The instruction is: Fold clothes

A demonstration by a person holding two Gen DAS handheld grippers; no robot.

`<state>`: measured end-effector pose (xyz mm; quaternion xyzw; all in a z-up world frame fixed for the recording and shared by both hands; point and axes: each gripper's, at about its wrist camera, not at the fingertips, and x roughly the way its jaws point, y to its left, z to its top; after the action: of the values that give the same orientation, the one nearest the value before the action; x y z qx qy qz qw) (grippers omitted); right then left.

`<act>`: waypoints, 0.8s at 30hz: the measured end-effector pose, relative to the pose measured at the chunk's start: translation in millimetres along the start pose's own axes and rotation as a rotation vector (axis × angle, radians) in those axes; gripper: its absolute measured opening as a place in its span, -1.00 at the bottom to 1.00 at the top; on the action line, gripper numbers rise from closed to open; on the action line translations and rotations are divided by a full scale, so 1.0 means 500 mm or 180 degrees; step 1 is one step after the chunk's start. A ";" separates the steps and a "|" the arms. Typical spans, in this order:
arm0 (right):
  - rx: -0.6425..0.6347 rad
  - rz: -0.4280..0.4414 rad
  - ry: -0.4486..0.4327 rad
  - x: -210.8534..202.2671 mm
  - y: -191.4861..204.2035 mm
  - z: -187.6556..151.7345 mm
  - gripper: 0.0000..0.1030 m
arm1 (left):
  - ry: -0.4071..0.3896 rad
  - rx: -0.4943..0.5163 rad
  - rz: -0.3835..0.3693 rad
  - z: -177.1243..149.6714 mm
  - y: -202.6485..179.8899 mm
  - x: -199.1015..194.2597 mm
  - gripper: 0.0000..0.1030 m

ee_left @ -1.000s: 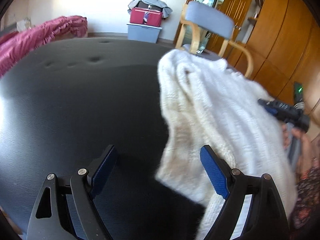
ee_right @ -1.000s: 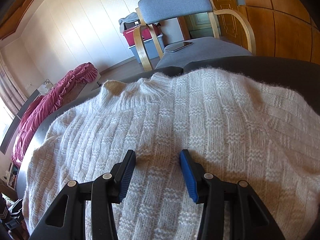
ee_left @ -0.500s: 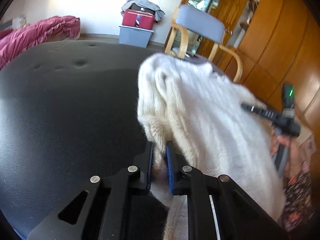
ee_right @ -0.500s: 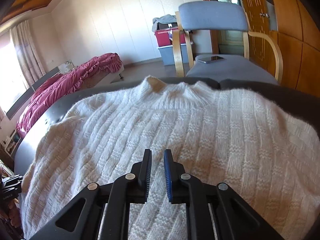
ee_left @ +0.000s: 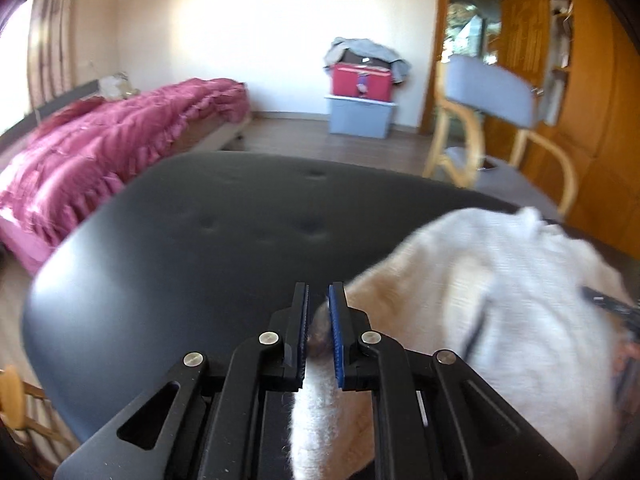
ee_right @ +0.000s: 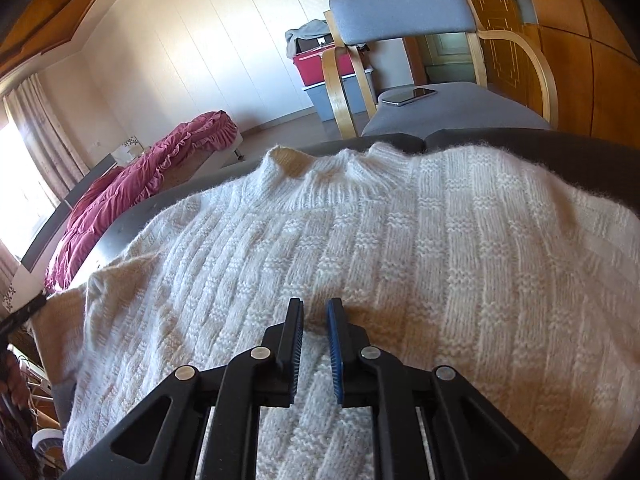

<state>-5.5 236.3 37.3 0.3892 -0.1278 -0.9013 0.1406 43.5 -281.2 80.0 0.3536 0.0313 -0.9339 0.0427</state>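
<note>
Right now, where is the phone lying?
In the right wrist view, the phone lies on the grey chair seat, upper right, beyond the white sweater.

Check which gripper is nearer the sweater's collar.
Right. The right gripper grips the sweater mid-body, straight below the collar. The left gripper grips the side edge, collar far across.

A sunlit cream-walled room holds a pink-covered bed [ee_left: 100,152], a grey wooden-armed chair [ee_right: 404,12] and orange wood cabinets [ee_left: 592,120].
</note>
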 end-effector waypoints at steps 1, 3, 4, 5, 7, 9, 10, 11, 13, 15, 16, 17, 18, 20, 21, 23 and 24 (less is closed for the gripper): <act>-0.0022 0.0017 -0.0011 -0.002 0.002 0.000 -0.75 | 0.0038 -0.0005 0.0059 0.000 0.012 0.010 -0.86; -0.0133 0.0029 -0.0006 -0.003 0.017 0.002 -0.75 | 0.0114 -0.0056 0.0085 -0.005 0.032 0.028 -0.87; -0.0242 -0.0016 0.0028 0.000 0.032 0.002 -0.75 | 0.0145 -0.0092 0.0076 -0.007 0.040 0.035 -0.87; -0.0369 -0.0079 0.0074 0.004 0.050 0.001 -0.75 | 0.0173 -0.0128 0.0054 -0.009 0.048 0.041 -0.87; -0.0714 -0.0174 0.0192 0.021 0.100 -0.004 -0.75 | 0.0237 -0.0242 -0.0049 -0.013 0.059 0.055 -0.87; -0.0947 -0.0066 0.0267 0.040 0.162 0.002 -0.77 | 0.0305 -0.0386 -0.0185 -0.024 0.070 0.064 -0.87; -0.1053 0.0001 0.0302 0.050 0.194 0.007 -0.78 | 0.0343 -0.0445 -0.0247 -0.031 0.072 0.068 -0.87; -0.1115 0.0057 0.0332 0.067 0.221 0.010 -0.78 | 0.0381 -0.0503 -0.0309 -0.038 0.074 0.072 -0.87; -0.1204 0.0158 0.0387 0.108 0.271 0.015 -0.78 | 0.0424 -0.0513 -0.0342 -0.059 0.068 0.067 -0.87; -0.1292 0.0259 0.0443 0.148 0.321 0.021 -0.78 | 0.0459 -0.0474 -0.0322 -0.083 0.061 0.059 -0.87; -0.1336 0.0309 0.0471 0.168 0.346 0.023 -0.78 | 0.0480 -0.0430 -0.0278 -0.092 0.059 0.056 -0.87; -0.1381 0.0360 0.0499 0.189 0.371 0.026 -0.78 | 0.0495 -0.0388 -0.0244 -0.099 0.058 0.052 -0.87; -0.1391 0.0377 0.0549 0.212 0.385 0.025 -0.78 | 0.0503 -0.0345 -0.0216 -0.108 0.057 0.046 -0.87; -0.1369 0.0355 0.0623 0.240 0.393 0.019 -0.78 | 0.0519 -0.0272 -0.0163 -0.124 0.056 0.034 -0.86; -0.1356 0.0341 0.0657 0.252 0.396 0.015 -0.79 | 0.0529 -0.0247 -0.0140 -0.131 0.058 0.028 -0.86; -0.1348 0.0314 0.0646 0.256 0.392 0.010 -0.85 | 0.0551 -0.0195 -0.0096 -0.144 0.063 0.017 -0.75; -0.1346 0.0301 0.0635 0.256 0.389 0.008 -0.85 | 0.0578 -0.0183 -0.0087 -0.150 0.065 0.013 -0.71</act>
<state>-62.7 10.9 20.7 0.4318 0.0602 -0.8576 0.2729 91.4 -307.3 18.9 0.4349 0.0667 -0.8972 0.0370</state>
